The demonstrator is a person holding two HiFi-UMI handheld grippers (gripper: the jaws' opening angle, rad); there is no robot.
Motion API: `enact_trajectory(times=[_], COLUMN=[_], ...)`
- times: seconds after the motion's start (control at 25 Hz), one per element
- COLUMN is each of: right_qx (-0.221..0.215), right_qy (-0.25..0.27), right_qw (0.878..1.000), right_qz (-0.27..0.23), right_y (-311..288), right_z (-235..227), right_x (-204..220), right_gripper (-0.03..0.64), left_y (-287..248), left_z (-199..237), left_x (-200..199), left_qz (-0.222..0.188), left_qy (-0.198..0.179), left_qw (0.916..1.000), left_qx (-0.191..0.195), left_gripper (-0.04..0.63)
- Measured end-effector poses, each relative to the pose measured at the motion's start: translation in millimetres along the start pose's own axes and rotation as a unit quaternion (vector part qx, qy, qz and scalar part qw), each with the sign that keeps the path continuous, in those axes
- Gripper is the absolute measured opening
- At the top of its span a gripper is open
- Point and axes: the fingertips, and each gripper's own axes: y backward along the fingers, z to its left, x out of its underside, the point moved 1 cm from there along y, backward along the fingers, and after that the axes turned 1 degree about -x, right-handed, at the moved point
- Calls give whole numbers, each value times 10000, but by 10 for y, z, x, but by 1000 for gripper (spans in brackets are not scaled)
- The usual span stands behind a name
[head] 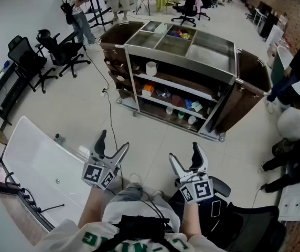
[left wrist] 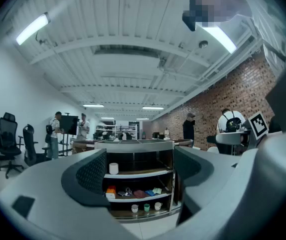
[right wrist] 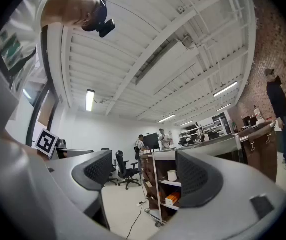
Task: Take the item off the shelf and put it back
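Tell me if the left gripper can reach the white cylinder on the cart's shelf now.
Probably not yet: bare floor separates the left gripper from the cart. Nothing blocks the white cylinder, so stepping closer should do.

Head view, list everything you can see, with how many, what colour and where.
cart: one, brown and steel, on the floor ahead
white container: one, white, cart's top shelf
orange box: one, orange, left end of the middle shelf
small cups: three, two white and one green, bottom shelf
office chairs: two nearby, black, left of the cart
cable: one, black, on the floor before the cart
white table: one, white, near left
people: three, mixed clothing, two far left, one at the right edge
left gripper: one, grey, jaws apart, empty
right gripper: one, grey, jaws apart, empty
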Motion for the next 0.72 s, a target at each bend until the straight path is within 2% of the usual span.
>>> enact_trajectory(times=[0.24,0.4,0.56,0.72], right_qx=[135,316,527,681], right_qy=[-21,2,85,190], right_qw=[9999,9994,9982,9970], right_qz=[67,168,285,327], right_y=[-174,-461,-1071,-2087], right_z=[-146,-251,-410,-520], right_x=[165,317,563,699], right_gripper=[419,419,419,419], left_y=[-329,-673,-1214,-1968], left_z=[78,325,801,1593], left_x=[138,306,537,600], left_qz=[-17,-2,-23,-170], left_qy=[7,153,285,378], left_qw=[9998,9991,9978,9953], left_qx=[222,393,604,873], left_gripper=[410,410,410,410])
